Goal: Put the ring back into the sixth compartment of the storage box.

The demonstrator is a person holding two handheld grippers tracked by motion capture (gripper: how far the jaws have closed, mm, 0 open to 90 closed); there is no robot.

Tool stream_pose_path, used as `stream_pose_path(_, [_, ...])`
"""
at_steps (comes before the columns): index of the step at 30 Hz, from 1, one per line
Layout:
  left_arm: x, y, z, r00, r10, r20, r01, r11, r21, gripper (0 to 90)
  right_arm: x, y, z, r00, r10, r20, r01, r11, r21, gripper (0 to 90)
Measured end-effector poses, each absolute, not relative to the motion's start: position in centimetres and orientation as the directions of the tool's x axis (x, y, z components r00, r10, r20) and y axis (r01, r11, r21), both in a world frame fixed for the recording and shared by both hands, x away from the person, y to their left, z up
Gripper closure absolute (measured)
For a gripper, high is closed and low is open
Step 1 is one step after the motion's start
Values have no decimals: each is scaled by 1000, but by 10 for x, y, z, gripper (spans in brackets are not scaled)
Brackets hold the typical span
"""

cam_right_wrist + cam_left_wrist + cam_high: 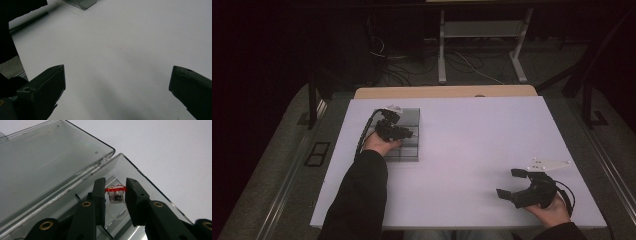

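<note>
A clear plastic box (411, 116) lies open at the far left of the white table (472, 150). In the left gripper view its lid (45, 157) is folded back beside the base (142, 178). My left gripper (398, 131) reaches down into the base. Its jaws (115, 183) are shut on a small ring (115, 189) with a red-and-white top and a clear band, and the pads touch both sides of the top. My right gripper (510, 183) rests near the front right corner, open and holding nothing (117, 80).
A dark sleeve (359, 200) crosses the table's front left. A corner of the box (85, 3) sits far off in the right gripper view. Beyond the table's far wooden edge (447, 91) are cables and desk legs (442, 50) on the floor.
</note>
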State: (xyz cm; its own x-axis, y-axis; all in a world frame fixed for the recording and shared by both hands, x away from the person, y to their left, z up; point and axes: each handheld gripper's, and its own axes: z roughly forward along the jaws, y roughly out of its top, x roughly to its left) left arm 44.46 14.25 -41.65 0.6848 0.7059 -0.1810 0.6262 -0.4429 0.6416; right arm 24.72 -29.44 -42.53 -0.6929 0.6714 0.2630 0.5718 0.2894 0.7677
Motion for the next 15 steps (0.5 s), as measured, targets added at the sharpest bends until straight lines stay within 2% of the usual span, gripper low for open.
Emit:
stream_pose_path(4, [446,144,-416,684,704,-191,626,-433,649,650,247,-295,-425,-692,672,265,573,287,768,6])
stream_pose_path(5, [446,144,-416,682,705,-193,627,-428,651,602,247,-295,-425,-691,672,265,573,286,768,6])
stream_pose_path(11, [442,146,-408,681,698,-220,623,-395,676,539,247,-295,-425,-690,674,263,571,285,770,6])
stream_pose_path(14, [440,148,-402,685,695,-219,617,-394,681,446,247,-295,-425,-691,674,263,571,284,770,6])
stream_pose_path(15, [439,149,-400,681,699,-218,617,-388,684,446,247,-295,-425,-691,674,263,571,284,770,6])
